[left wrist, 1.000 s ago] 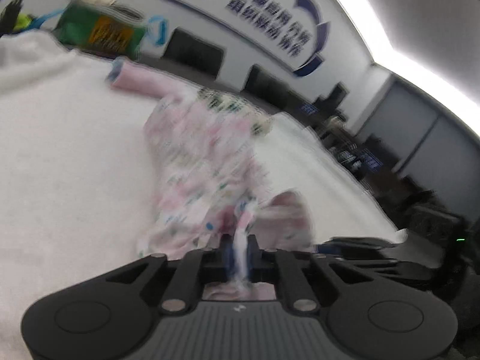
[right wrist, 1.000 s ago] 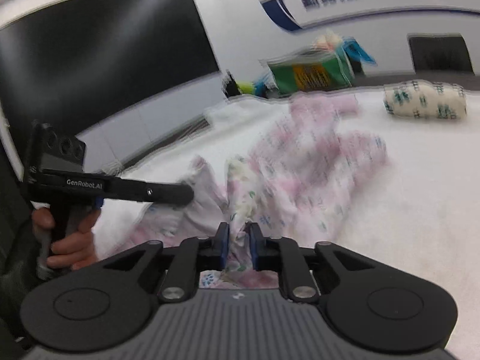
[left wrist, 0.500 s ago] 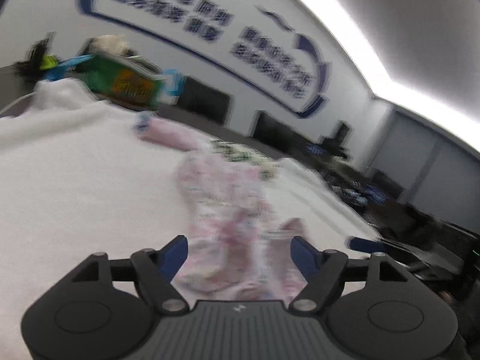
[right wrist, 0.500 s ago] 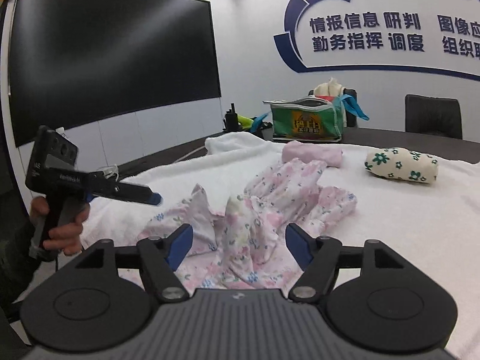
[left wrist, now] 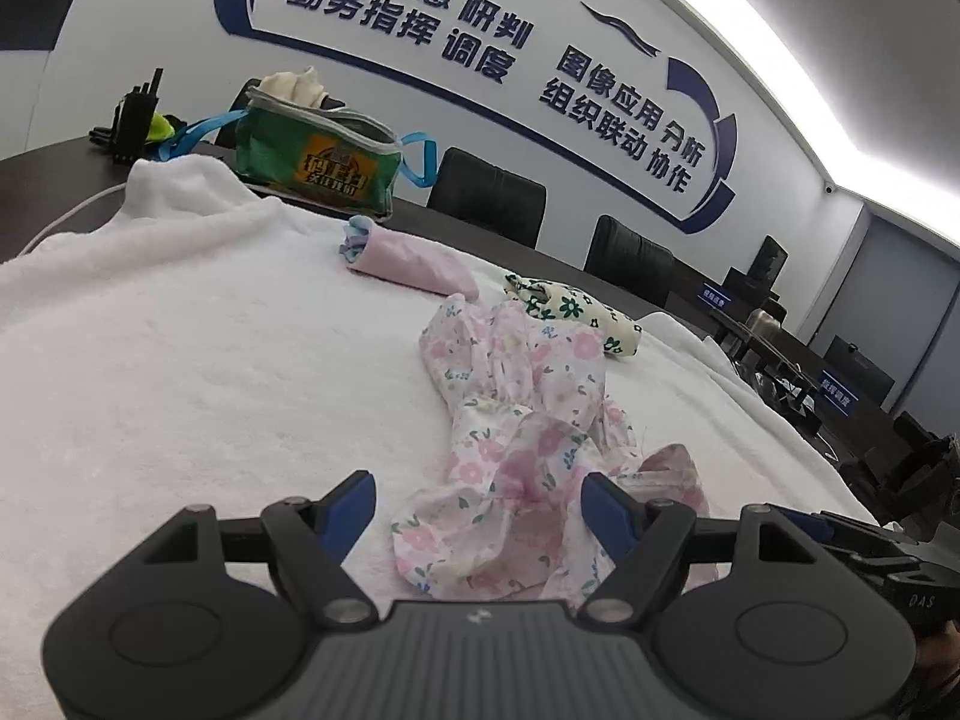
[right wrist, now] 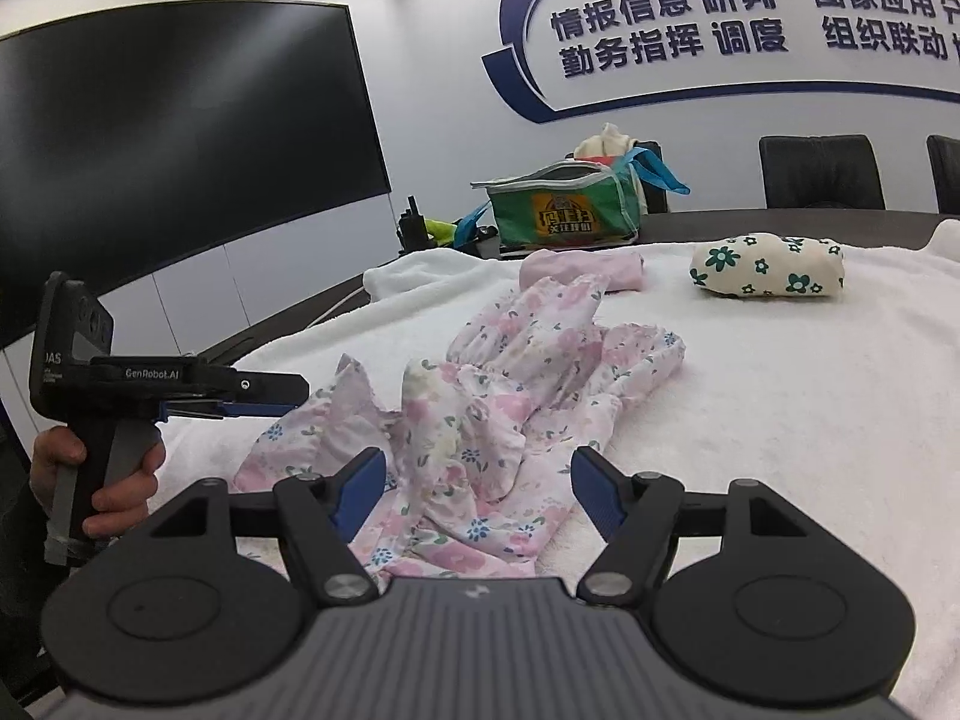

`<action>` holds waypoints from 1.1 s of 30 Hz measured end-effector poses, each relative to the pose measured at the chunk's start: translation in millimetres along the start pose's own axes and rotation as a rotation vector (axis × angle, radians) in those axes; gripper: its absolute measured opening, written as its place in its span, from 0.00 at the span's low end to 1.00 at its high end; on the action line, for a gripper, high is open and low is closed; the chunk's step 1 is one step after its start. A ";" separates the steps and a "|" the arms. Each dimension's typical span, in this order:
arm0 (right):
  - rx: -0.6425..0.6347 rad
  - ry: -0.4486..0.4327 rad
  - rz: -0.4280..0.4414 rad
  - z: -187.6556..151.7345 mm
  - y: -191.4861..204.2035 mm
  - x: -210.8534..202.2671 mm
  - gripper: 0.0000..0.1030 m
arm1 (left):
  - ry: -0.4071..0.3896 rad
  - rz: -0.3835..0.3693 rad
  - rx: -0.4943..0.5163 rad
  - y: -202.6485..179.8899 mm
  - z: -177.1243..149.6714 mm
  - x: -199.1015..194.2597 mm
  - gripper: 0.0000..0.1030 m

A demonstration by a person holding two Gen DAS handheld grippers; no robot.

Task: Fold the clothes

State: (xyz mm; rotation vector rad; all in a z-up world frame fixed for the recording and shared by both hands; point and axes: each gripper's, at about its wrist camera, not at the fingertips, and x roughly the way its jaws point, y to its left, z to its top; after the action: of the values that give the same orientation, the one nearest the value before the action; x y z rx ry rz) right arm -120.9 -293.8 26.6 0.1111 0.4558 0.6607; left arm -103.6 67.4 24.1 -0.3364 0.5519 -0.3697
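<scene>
A pink floral garment (left wrist: 528,426) (right wrist: 498,396) lies crumpled in a long heap on the white towel-covered table (left wrist: 180,372) (right wrist: 780,396). My left gripper (left wrist: 480,510) stands open just short of the garment's near end, nothing between its blue-padded fingers. My right gripper (right wrist: 477,495) is also open, with its fingers either side of the near hem and not touching it. The left gripper (right wrist: 264,399) shows in the right wrist view at the left, held in a hand (right wrist: 120,480) beside the cloth.
A rolled pink garment (left wrist: 408,264) (right wrist: 576,267) and a rolled cream one with green flowers (left wrist: 576,312) (right wrist: 768,264) lie farther back. A green bag (left wrist: 318,162) (right wrist: 564,210) stands beyond the towel's edge, with black chairs (left wrist: 486,198) behind the table.
Both grippers were shut on the floral garment a second ago; both have opened and let it drop onto the towel, where it now lies still.
</scene>
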 end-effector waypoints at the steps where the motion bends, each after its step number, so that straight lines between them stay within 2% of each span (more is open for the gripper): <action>1: 0.001 -0.002 -0.004 -0.4 -0.7 -0.3 0.68 | 0.004 -0.001 -0.001 0.5 -0.3 2.2 0.72; 22: 0.045 0.004 -0.018 -4.3 -11.4 8.8 0.69 | 0.022 -0.017 0.033 -3.4 -5.5 5.5 0.71; 33: 0.061 -0.007 -0.017 -7.3 -16.9 14.2 0.75 | 0.009 -0.029 0.060 0.5 -10.5 8.2 0.71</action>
State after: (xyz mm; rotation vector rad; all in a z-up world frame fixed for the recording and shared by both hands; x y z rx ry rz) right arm -104.7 -298.7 10.7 0.1666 0.4700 0.6296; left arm -102.9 62.1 11.9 -0.2856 0.5441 -0.4149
